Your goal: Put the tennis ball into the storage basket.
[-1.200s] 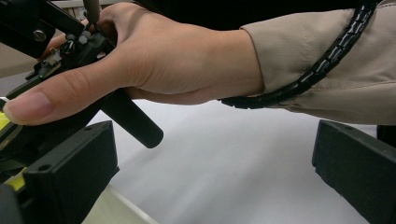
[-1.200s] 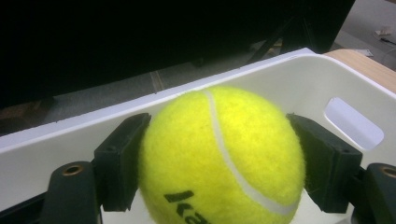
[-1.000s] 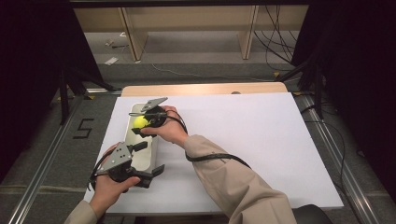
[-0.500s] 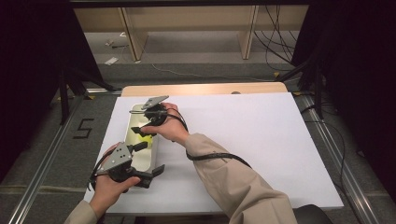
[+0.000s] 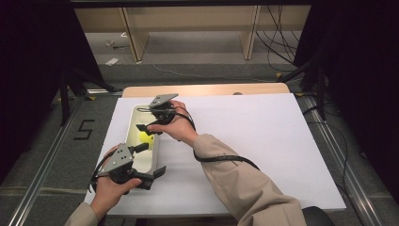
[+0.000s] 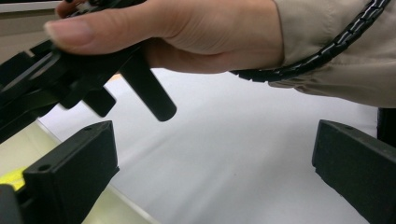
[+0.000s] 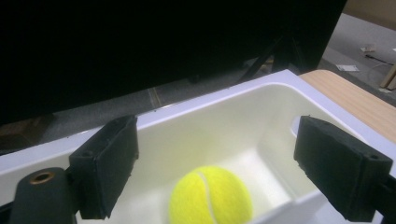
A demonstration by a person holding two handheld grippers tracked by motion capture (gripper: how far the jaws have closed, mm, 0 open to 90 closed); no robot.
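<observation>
A yellow tennis ball (image 5: 146, 137) (image 7: 210, 196) lies inside a long white tray (image 5: 133, 117) (image 7: 224, 93) at the table's left. My right gripper (image 5: 147, 130) (image 7: 217, 140) hangs just above the ball, jaws wide open and apart from it. My left gripper (image 5: 150, 160) (image 6: 210, 158) is at the tray's near end, open. One of its jaws is over the tray's inside and the other over the white table, so they straddle the tray's right wall (image 6: 121, 205). The left gripper view also has the right hand (image 6: 187, 32) and a sliver of the ball (image 6: 11, 177).
White paper (image 5: 263, 141) covers the table, with a bare wooden strip (image 5: 207, 89) along the far edge. The right sleeve and its cable (image 5: 226, 157) cross the middle of the table. Dark curtains stand on both sides, and shelving is beyond the table.
The right gripper came down into the tray with the ball, then opened. The ball now lies loose on the tray floor. The left gripper has stayed put.
</observation>
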